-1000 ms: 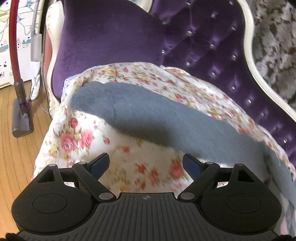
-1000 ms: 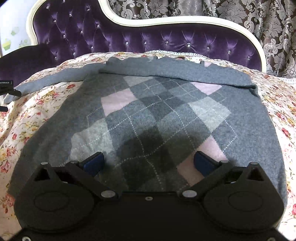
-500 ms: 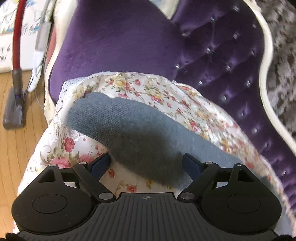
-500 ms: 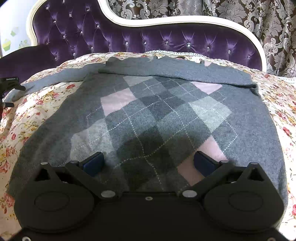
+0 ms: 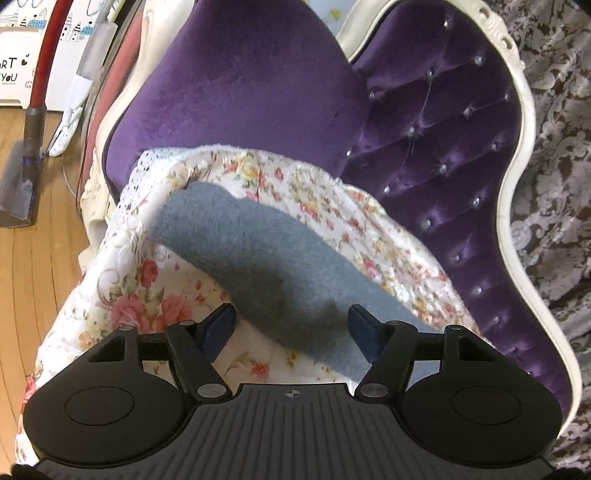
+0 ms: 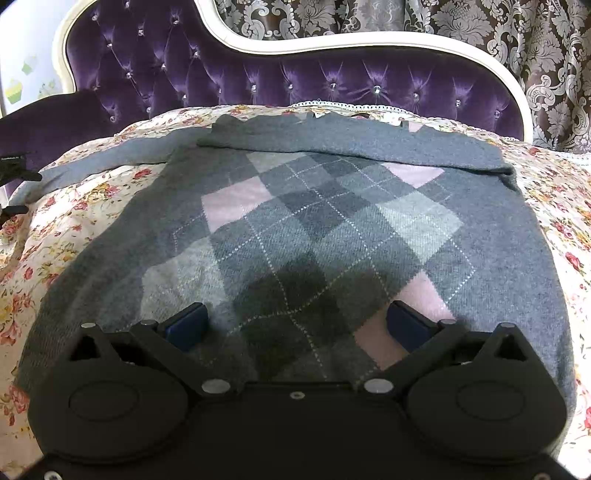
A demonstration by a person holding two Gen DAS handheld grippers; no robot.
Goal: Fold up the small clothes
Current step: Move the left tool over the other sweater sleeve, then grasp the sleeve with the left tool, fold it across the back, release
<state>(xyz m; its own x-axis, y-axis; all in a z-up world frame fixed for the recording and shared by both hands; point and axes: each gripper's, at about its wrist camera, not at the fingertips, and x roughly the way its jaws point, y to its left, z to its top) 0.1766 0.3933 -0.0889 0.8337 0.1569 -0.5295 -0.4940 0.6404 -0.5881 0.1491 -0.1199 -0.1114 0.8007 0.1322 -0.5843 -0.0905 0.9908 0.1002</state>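
Observation:
A grey sweater with pink, light grey and dark argyle diamonds lies flat on the floral cover. One sleeve is folded across its top edge. The other sleeve stretches out toward the sofa's left end. My left gripper hovers low over this sleeve. Its jaws are closing with the sleeve's width between them, and the blue pads do not press the cloth. My right gripper stands open just above the sweater's lower front, with nothing gripped. The left gripper's black tips peek in at the far left of the right wrist view.
The purple tufted sofa back with its white frame rises behind the cover. A purple velvet cushion lies past the sleeve's cuff. A stick vacuum stands on the wooden floor left of the sofa. Patterned curtains hang behind.
The left gripper has moved forward and rolled, so the grey sleeve now lies between its fingers, and the jaws have narrowed. The right gripper and sweater body have not moved.

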